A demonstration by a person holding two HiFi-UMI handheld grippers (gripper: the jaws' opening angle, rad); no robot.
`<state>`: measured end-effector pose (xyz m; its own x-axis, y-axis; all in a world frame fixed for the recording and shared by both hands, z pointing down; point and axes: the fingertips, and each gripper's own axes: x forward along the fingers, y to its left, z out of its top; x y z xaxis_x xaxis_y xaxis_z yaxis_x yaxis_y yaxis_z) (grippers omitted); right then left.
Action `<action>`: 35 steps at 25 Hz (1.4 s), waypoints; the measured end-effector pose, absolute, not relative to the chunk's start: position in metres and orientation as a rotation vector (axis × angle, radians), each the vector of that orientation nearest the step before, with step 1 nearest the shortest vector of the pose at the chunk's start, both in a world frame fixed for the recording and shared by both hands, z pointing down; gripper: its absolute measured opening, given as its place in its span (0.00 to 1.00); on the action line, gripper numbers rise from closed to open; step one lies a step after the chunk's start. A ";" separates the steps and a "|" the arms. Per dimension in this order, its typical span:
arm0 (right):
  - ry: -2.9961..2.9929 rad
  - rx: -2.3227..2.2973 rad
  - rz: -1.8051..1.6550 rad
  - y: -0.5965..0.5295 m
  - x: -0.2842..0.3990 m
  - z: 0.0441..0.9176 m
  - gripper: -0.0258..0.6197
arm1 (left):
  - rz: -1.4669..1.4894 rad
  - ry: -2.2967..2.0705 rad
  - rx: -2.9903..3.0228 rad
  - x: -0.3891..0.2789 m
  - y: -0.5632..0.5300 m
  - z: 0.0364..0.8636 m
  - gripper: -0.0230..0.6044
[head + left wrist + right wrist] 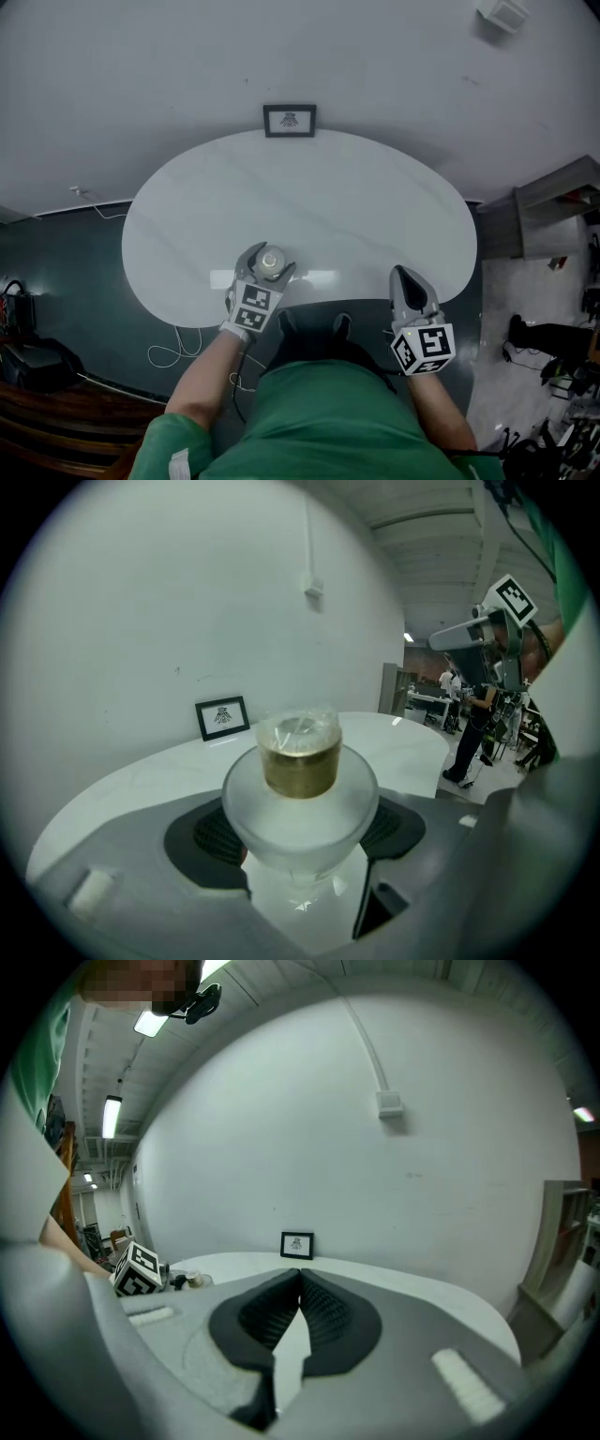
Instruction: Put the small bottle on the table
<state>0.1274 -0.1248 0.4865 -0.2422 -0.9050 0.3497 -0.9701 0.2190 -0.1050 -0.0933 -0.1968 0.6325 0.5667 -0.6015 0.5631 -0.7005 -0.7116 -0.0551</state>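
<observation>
The small bottle (300, 794) is shown upright, clamped at its body between the pads of the left gripper (269, 262), just inside the near edge of the table (375, 216). The right gripper (404, 275) is pressed closed on nothing. If released before the tabletop is touched, the bottle may topple over that edge.

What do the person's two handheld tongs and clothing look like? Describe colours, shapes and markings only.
Both the left tongs and the right tongs are pale grey plastic, with curved tapering jaws lined by black ribbed pads. Each carries a white cube printed with black square markers. The person wears a green short-sleeved top.
</observation>
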 end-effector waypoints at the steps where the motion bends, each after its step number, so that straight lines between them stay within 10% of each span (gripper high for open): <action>1: -2.265 1.793 0.447 -0.123 0.127 0.487 0.04 | 0.853 -1.085 2.628 -0.092 -0.199 0.636 0.58; 35: -2.143 1.794 0.504 -0.103 0.118 0.500 0.04 | 0.990 -0.950 2.664 -0.080 -0.218 0.709 0.59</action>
